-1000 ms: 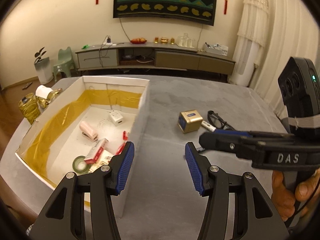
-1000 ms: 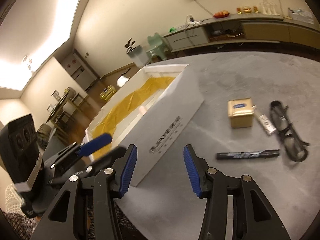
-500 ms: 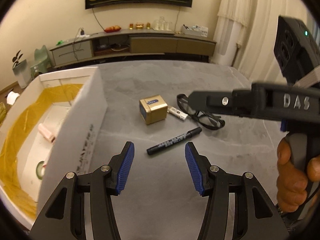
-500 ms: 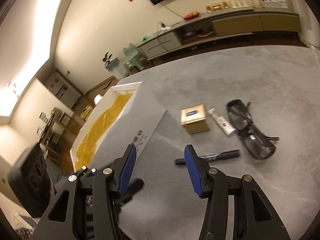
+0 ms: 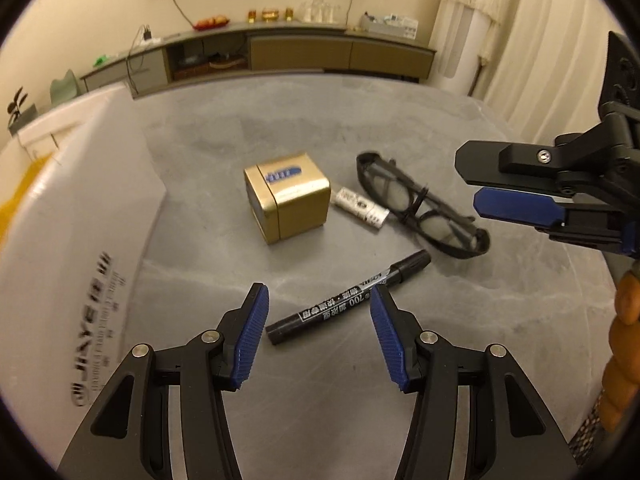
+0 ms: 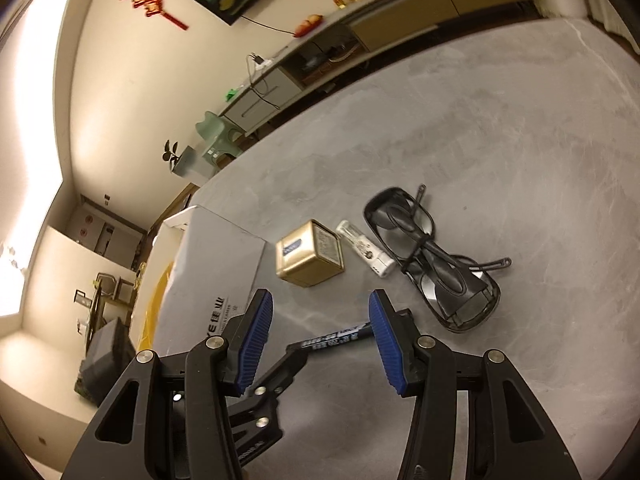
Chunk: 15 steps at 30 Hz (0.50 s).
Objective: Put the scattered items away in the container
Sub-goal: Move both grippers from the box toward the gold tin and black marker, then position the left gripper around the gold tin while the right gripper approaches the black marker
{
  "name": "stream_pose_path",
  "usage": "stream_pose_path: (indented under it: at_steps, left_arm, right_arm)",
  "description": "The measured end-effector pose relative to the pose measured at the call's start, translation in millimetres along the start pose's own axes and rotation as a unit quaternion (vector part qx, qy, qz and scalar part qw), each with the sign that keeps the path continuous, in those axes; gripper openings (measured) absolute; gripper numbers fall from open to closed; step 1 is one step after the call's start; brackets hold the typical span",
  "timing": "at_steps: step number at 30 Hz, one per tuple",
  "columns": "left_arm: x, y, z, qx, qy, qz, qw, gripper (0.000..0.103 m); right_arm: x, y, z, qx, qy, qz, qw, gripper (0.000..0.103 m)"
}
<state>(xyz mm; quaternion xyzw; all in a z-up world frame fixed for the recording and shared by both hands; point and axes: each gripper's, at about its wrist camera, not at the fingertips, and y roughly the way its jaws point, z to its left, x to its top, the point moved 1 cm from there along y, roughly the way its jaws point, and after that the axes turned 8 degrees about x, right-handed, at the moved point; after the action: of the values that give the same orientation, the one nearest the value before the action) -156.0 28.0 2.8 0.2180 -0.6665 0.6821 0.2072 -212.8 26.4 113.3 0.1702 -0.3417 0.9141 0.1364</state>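
Lying on the desk [image 5: 320, 420] between the open, empty left hand-held gripper [image 5: 318, 334] fingers, the marker [image 5: 348, 298] looks light, rigid, prone to rolling; grip mid-barrel. Right hand-held gripper [image 6: 320, 344] also open, empty.

clear: grey tabletop [image 5: 304, 420] near side | blocked: white box [image 5: 76, 240] left, glasses [image 5: 420, 208] right

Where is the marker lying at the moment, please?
The marker lies on the table in front of the gold tin and glasses, in the left wrist view.
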Motion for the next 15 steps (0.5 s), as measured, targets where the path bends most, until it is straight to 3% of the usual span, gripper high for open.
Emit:
stream_pose_path:
  at_steps: [4,10,13,15]
  left_arm:
    - [-2.6,11.2,-2.9,-0.022,0.003,0.025,0.9995,0.056]
    - [35.4,16.7,12.8,0.026,-0.026,-0.003,0.9993,0.056]
    - [54.1,31.2,9.5,0.018,-0.033,0.002,0.9993,0.056]
    - [61.4,40.9,5.0,0.022,-0.030,0.011,0.9992,0.056]
  right_arm:
    - [-1.4,10.9,-10.5,-0.006,0.013,0.011,1.000,0.052]
    - [-2.0,15.5,-14.9,-0.011,0.020,0.015,1.000,0.052]
    - [-4.2,18.2,-10.6,-0.014,0.010,0.021,1.000,0.052]
    - [-4.9,18.0,-9.6,-0.041,-0.003,0.018,0.999,0.052]
